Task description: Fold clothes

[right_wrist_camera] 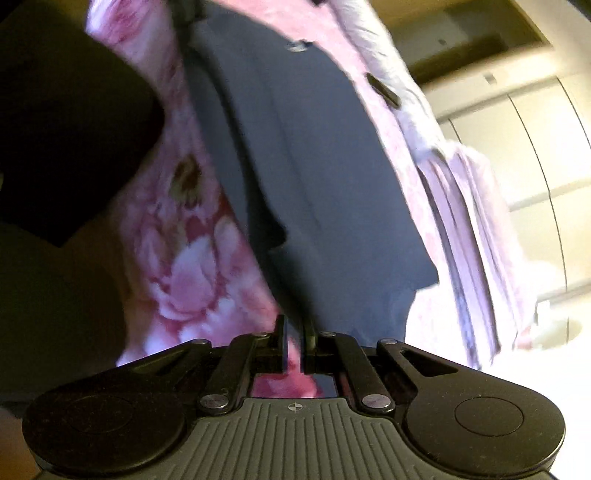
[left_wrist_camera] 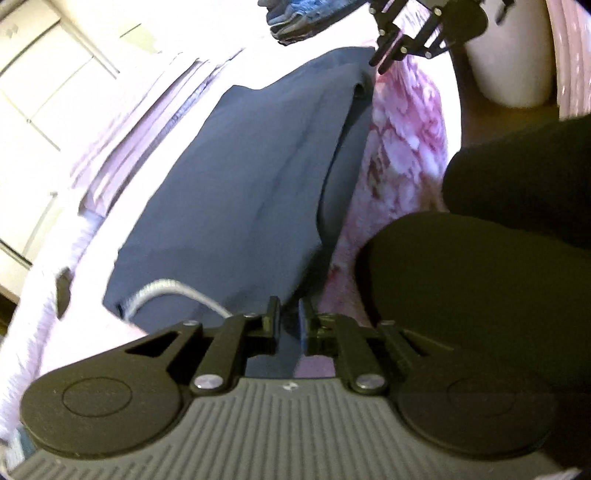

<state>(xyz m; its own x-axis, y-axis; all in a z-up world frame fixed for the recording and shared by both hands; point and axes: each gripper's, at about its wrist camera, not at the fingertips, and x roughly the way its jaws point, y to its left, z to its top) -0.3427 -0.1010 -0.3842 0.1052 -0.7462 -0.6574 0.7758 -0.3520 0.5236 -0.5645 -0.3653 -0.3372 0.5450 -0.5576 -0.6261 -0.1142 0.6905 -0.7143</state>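
Note:
A dark navy garment (left_wrist_camera: 236,177) lies stretched out on a pink floral bedspread (left_wrist_camera: 402,140). It has a white drawstring (left_wrist_camera: 162,288) near my end. My left gripper (left_wrist_camera: 290,317) is shut on the garment's near edge. My right gripper (left_wrist_camera: 391,55) shows at the top of the left wrist view, shut at the garment's far end. In the right wrist view the garment (right_wrist_camera: 314,166) runs away from my right gripper (right_wrist_camera: 295,332), whose jaws stand nearly together on its near edge over the bedspread (right_wrist_camera: 192,273).
A pile of blue clothes (left_wrist_camera: 295,18) lies beyond the garment. A white bin (left_wrist_camera: 513,66) stands at the upper right. The person's dark-clothed legs (left_wrist_camera: 498,266) are at the right. White cupboard doors (right_wrist_camera: 517,147) stand beside the bed.

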